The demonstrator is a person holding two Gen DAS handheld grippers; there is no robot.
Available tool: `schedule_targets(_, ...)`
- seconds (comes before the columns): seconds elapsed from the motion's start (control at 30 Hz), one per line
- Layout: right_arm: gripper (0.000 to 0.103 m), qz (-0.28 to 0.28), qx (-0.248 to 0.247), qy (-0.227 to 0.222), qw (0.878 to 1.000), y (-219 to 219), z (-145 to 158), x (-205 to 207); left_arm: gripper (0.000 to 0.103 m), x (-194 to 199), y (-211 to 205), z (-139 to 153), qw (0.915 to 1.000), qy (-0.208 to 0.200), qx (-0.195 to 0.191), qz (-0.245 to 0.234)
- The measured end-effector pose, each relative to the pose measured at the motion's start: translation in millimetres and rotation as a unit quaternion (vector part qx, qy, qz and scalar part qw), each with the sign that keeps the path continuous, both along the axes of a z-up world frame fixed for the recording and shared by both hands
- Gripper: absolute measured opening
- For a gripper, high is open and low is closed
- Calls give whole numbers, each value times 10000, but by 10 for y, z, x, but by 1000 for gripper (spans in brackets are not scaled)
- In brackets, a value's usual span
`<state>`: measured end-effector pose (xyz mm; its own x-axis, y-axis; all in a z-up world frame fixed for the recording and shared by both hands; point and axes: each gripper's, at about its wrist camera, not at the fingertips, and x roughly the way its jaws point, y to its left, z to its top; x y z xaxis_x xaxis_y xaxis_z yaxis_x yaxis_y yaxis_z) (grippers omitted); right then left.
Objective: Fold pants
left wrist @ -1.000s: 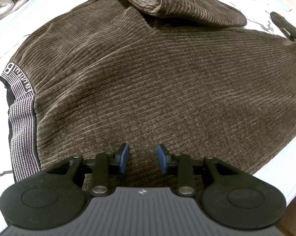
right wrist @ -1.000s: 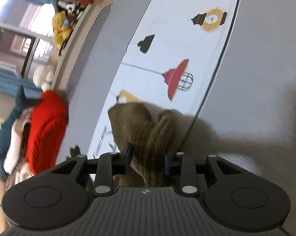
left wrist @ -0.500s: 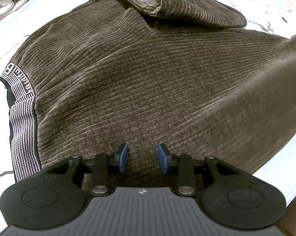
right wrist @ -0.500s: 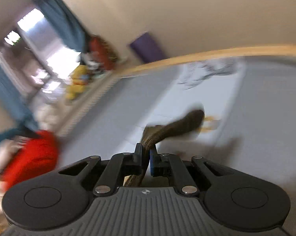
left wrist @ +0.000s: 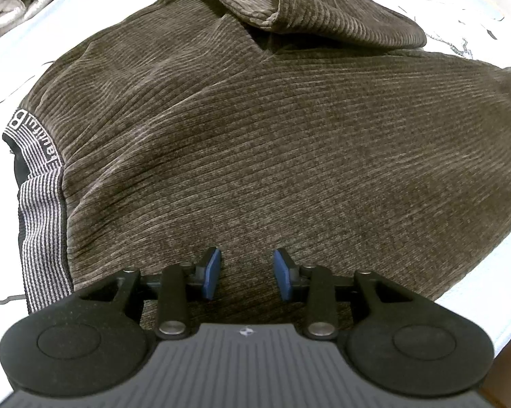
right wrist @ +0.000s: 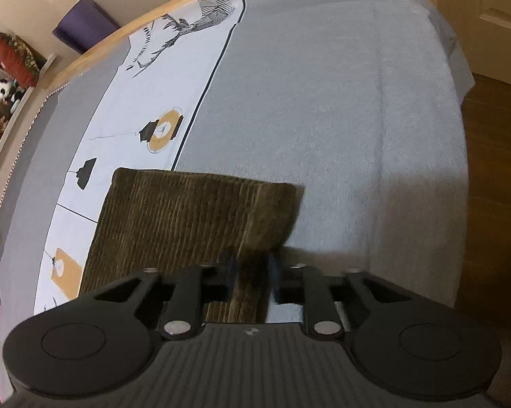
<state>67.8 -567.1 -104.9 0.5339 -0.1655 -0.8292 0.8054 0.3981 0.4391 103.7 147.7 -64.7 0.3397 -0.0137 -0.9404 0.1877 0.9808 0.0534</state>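
Your right gripper [right wrist: 250, 275] pinches the brown corduroy pants' [left wrist: 255, 142] leg end — left gripper [left wrist: 245, 273] spread; lay the fold next.

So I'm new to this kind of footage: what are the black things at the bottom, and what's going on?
They are handheld two-finger grippers, each carrying its own camera that looks along the fingers. The left gripper hovers open over brown corduroy pants spread on a bed; a striped waistband shows at the left. The right gripper has fabric of a pant leg between its blurred fingers, apparently pinching it. The bed cover has printed lamps.
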Motion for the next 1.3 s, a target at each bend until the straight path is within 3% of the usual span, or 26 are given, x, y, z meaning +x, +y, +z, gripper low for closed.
schedule_targets(0.07,7,62,-460,336,9984,89,65,21,43,-4,19,13,10000,12,-49,27)
schedule_targets(0.1,0,-7,-628,480,9969,108,91,-10,44,-10,31,21,10000,23,-80,30)
schedule_targets(0.2,0,-787,-1664,1144,9762,25,272,-144,52,-50,49,39,9998,60,-166,-25)
schedule_targets(0.27,0,-823,-1399,999,9817,-147,262,-170,55,-86,64,63,9996,56,-242,-103)
schedule_targets(0.33,0,-511,-947,613,9923,-180,262,-135,55,-127,136,149,9992,-137,-362,-41)
schedule_targets(0.43,4,159,-1441,132,9893,136,506,-1,54,-185,356,296,9966,-509,-574,301)
schedule_targets(0.5,13,875,-1774,-161,9801,464,674,151,50,-221,511,357,9941,-666,-653,557)
schedule_targets(0.6,21,2089,-1971,-548,9563,1102,948,350,26,-292,756,445,9893,-867,-804,851)
schedule_targets(0.63,21,2441,-2001,-658,9466,1288,1039,383,23,-322,815,471,9877,-942,-812,944)
schedule_targets(0.7,21,3390,-2120,-861,9125,1782,1238,446,23,-348,964,525,9838,-1074,-841,1165)
schedule_targets(0.8,21,4881,-2660,-1093,8240,2613,1388,261,23,-416,1223,589,9764,-1212,-812,1591)
schedule_targets(0.83,21,5307,-2856,-1158,7895,2894,1357,121,23,-437,1304,592,9739,-1235,-800,1727)
schedule_targets(0.93,21,6110,-3099,-1139,7195,3453,1107,-202,25,-495,1502,552,9703,-1137,-686,2022)
schedule_targets(1.0,20,6526,-3402,-640,6740,3831,916,-257,28,-513,1580,500,9703,-990,-504,2149)
schedule_targets(1.03,20,6677,-3561,-712,6498,3968,869,-311,32,-518,1615,472,9704,-933,-426,2187)
schedule_targets(1.13,21,7205,-3435,-941,5949,4205,756,-334,47,-494,1659,371,9722,-639,-294,2233)
schedule_targets(1.23,21,7579,-3060,-607,5729,4269,550,-277,50,-474,1653,300,9751,-439,-282,2154)
schedule_targets(1.3,24,7776,-3045,-502,5478,4318,458,-297,52,-451,1605,271,9772,-352,-283,2074)
